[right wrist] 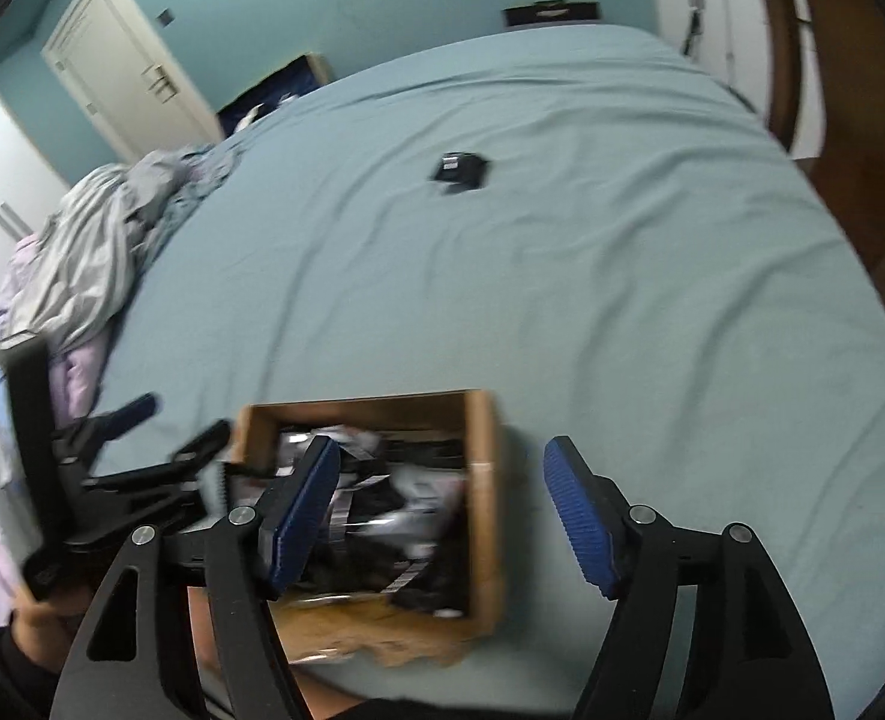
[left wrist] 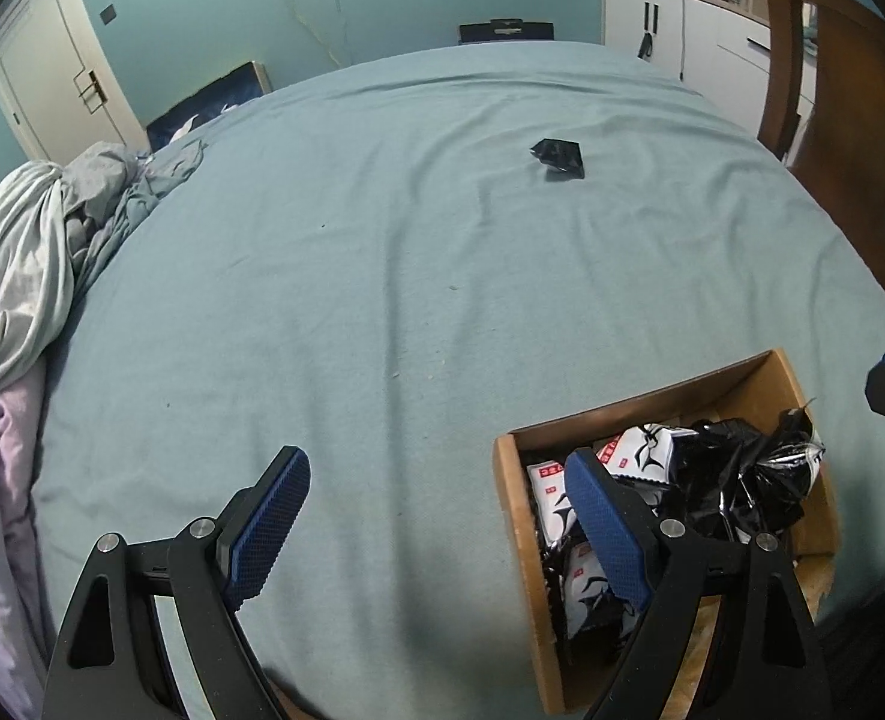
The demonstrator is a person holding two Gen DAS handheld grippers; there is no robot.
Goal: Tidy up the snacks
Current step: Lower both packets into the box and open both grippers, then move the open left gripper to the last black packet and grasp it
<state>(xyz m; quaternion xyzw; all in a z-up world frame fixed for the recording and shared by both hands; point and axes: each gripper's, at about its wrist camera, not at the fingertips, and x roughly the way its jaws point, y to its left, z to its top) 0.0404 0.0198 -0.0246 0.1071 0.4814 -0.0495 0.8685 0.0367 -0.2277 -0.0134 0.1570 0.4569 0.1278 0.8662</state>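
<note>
Inside cardboard box point(left wrist: 766, 381): apparently snack packets point(left wrist: 652, 450).

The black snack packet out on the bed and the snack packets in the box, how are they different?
The lone black snack packet lies by itself, far out on the blue bed sheet; the packets in the cardboard box are piled together. The lone one looks all dark, while several boxed packets show white with red marks. It is not yet put away; they are. All look like shiny wrapped snacks.
</note>
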